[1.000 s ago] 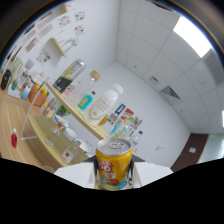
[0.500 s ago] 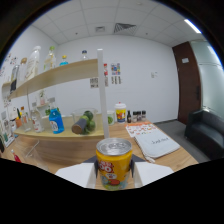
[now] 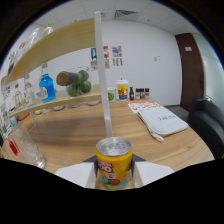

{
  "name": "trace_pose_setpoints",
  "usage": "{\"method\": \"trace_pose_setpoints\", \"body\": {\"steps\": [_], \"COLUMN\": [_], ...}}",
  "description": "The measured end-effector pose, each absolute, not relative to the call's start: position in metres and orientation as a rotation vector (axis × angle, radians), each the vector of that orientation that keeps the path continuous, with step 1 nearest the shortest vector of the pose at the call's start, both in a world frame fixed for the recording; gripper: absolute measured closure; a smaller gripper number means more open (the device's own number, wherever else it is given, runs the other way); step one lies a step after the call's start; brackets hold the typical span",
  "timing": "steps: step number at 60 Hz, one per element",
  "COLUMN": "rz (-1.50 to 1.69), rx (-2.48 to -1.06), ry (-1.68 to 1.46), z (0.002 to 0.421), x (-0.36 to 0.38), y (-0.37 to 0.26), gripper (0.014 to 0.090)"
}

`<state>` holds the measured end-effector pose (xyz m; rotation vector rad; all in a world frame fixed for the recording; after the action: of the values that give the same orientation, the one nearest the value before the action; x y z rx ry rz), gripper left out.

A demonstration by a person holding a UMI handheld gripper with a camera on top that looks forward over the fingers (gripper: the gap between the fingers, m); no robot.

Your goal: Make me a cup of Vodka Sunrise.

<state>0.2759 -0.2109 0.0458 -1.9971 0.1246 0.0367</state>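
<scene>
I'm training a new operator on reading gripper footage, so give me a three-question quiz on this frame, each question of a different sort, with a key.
1. True or false: the yellow can sits between the fingers of the gripper with its top unopened.
2. Multiple choice: what lies on the wooden table beyond the can, on the side of the dark door?
A. a folded white cloth bag
B. a red kettle
C. a stack of plates
3. Fill in: the blue bottle stands on the ____.

Key
1. True: both fingers press on the can's sides, and the pull tab lies flat on the sealed lid.
2. A: the white cloth bag.
3. Shelf: the wooden shelf.
</scene>
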Motion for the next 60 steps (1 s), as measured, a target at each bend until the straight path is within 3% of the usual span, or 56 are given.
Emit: {"method": "trace_pose_setpoints", "body": {"steps": [18, 20, 25, 27, 45, 60], "rz": [-0.014, -0.03, -0.064, -0.076, -0.039, 0.029], "rx": [-2.037, -2.046, -2.045, -2.037, -1.963, -2.005], "ry": [0.103, 0.108, 0.119, 0.127, 0.102, 0.112], "z": [0.038, 0.037, 0.046, 0.053, 0.14, 0.139], "x": [0.276, 0.278, 0.28, 0.28, 0.2, 0.102], "y": [-0.226, -0.228, -0.234, -0.237, -0.283, -0.324], "gripper": [0.049, 0.0451, 0.0238, 0.0192, 0.0191, 0.0195]}}
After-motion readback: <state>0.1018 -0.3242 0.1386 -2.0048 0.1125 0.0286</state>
